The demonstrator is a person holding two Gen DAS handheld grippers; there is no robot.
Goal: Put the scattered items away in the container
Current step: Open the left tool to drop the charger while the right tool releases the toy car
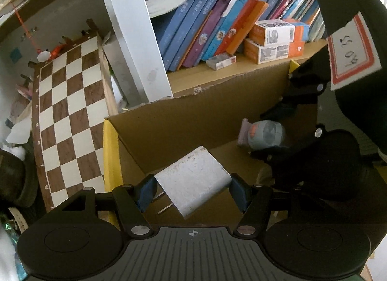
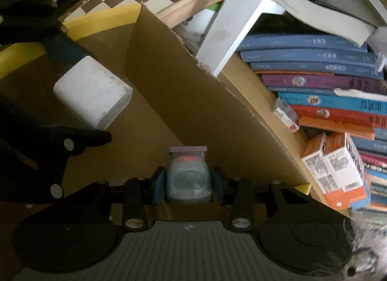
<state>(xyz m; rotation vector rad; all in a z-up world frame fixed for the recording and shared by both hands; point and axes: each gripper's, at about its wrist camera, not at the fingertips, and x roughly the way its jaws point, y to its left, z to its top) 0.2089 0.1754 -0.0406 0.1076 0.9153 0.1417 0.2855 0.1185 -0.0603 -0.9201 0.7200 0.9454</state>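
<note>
the left claw (image 1: 193,190) tilts steeply down into an open cardboard box (image 1: 169,131), its blue pads (image 1: 147,191) pressed on the two sides of a white plug-in charger (image 1: 193,179). the charger sits tilted between them with its two metal prongs (image 1: 162,201) pointing down-left, above the box's floor. the right claw (image 2: 188,184) also slants down into the same box, jaws set narrow and clamped on a small grey gadget (image 2: 188,179) with an orange button and a pale lilac end; the gadget points forward toward the box's far wall. in the left wrist view the right claw (image 1: 271,136) hangs just to the right, carrying the gadget (image 1: 263,133) inside the box. a yellow strip (image 1: 110,155) edges the box's left rim. beyond it a brown-and-cream chessboard (image 1: 70,116) stands leaning, beside a white upright post (image 1: 130,34). farthest back, a wooden shelf (image 1: 193,75) carries a row of leaning books (image 1: 217,19) and orange-and-white cartons (image 1: 273,41).
</note>
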